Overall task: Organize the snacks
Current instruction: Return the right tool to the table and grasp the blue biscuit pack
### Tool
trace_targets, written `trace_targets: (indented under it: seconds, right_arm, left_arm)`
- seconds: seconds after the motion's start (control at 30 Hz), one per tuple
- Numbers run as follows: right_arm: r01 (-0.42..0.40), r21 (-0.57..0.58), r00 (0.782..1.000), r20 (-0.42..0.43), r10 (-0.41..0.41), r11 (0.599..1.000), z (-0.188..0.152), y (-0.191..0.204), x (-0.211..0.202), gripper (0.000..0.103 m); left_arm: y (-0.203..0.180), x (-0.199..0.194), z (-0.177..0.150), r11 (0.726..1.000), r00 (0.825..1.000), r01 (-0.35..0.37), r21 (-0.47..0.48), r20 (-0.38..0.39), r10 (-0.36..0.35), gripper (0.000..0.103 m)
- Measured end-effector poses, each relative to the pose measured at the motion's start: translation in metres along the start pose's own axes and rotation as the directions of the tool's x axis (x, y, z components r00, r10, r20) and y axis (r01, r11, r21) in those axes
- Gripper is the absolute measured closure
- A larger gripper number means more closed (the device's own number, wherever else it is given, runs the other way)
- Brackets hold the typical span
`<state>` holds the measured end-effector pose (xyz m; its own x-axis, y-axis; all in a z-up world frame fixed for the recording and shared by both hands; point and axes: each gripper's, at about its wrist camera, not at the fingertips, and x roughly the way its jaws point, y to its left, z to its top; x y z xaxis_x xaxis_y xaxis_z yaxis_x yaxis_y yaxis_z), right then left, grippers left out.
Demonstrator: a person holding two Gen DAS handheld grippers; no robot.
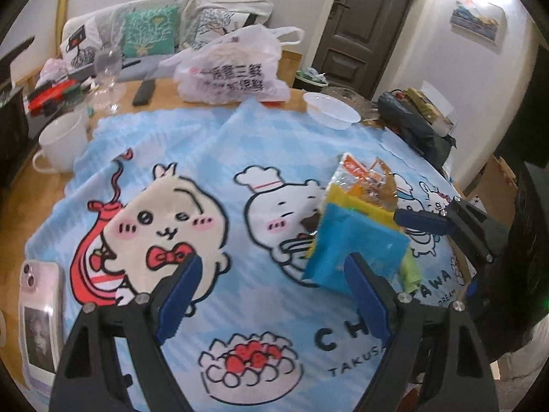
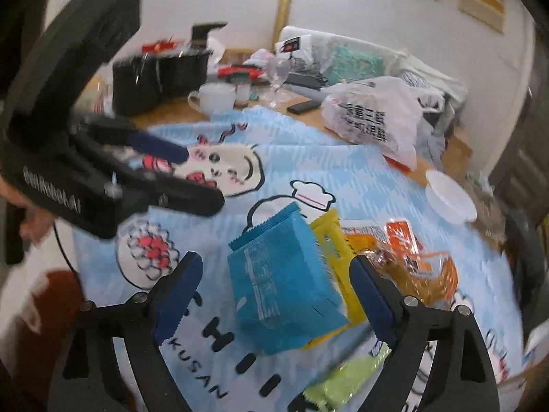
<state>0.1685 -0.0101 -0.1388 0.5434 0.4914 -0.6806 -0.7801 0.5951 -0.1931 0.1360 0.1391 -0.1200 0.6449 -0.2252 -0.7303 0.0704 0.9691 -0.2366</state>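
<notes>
A pile of snack packets lies on the blue cartoon tablecloth [image 1: 212, 144]. A blue packet [image 2: 284, 292] is on top, over a yellow packet [image 2: 331, 237]. An orange packet [image 2: 405, 247] lies behind them and a green packet [image 2: 346, 377] in front. My right gripper [image 2: 274, 295] is open around the blue packet, with a gap showing at the left pad. My left gripper [image 1: 274, 292] is open over bare cloth, just left of the blue packet [image 1: 357, 250]. In the left wrist view one blue finger [image 1: 422, 221] of the right gripper reaches in at the pile's right side. The left gripper [image 2: 202, 178] also shows in the right wrist view.
A printed white plastic bag [image 1: 233, 72], a wine glass [image 1: 108, 75] and a dark remote [image 1: 144, 92] stand at the table's back. A white mug [image 1: 65, 144] and a phone [image 1: 41, 316] are at the left. A plastic bowl [image 1: 331, 108] and a black bag [image 1: 415, 127] are at the right.
</notes>
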Motion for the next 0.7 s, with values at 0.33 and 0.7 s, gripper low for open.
trace_targets:
  seconds: [0.33, 0.7]
  right_arm:
    - [0.137, -0.175, 0.983, -0.095, -0.155, 0.975, -0.015, 0.023, 0.033, 0.023]
    - [0.135, -0.117, 0.983, -0.108, -0.148, 0.984, -0.014, 0.021, 0.019, 0.036]
  left_arm:
    - [0.001, 0.008, -0.007, 0.998, 0.998, 0.065, -0.009, -0.019, -0.066, 0.021]
    - [-0.016, -0.003, -0.009, 0.992, 0.992, 0.123, 0.000, -0.021, -0.123, 0.021]
